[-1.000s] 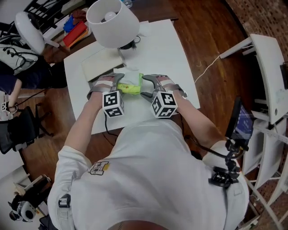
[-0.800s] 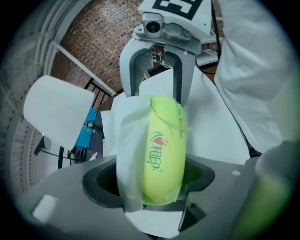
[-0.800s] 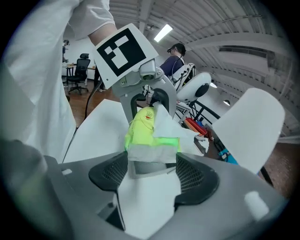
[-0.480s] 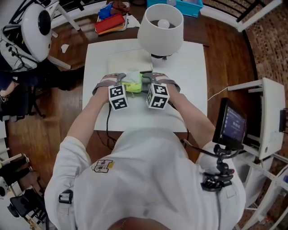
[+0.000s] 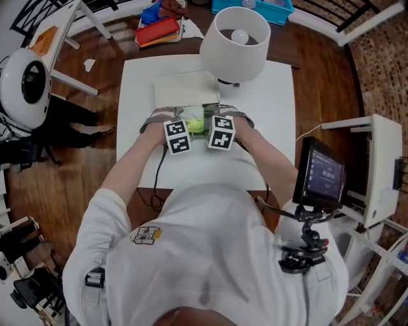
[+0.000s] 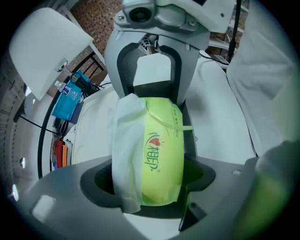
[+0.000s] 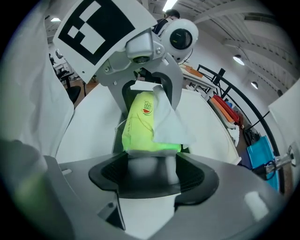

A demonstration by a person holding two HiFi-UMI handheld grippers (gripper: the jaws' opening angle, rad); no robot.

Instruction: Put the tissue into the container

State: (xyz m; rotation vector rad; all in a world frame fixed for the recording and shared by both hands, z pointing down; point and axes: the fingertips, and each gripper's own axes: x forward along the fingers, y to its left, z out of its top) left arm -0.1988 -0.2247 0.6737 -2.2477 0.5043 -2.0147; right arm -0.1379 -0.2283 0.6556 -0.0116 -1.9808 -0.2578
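Two grippers meet over the middle of the white table [image 5: 271, 102], head view, one green tissue pack [image 5: 196, 123] held between them. The left gripper [image 5: 183, 117] has its jaws pinched on one end of the pack; in the left gripper view the pack fills the gap between the pads, printed face up. The right gripper [image 5: 214, 116] has its jaws pressed onto the other end, and the right gripper view shows that end wedged between its pads. The two grippers face each other nose to nose. A loose white sheet [image 6: 125, 154] sticks out along one long side of the pack. The pack sits centre frame in the head view, just below a flat pale box [image 5: 187, 88] that lies on the table; it cannot be told whether the pack touches the tabletop. A white lamp [image 5: 234, 35] stands at the upper middle of the frame, close to the box's right end. Red items [image 5: 156, 28] and a blue tray [image 5: 252, 6] lie past the table's far edge, top of frame. A dark screen [image 5: 319, 175] on a stand sits at the right, off the table.
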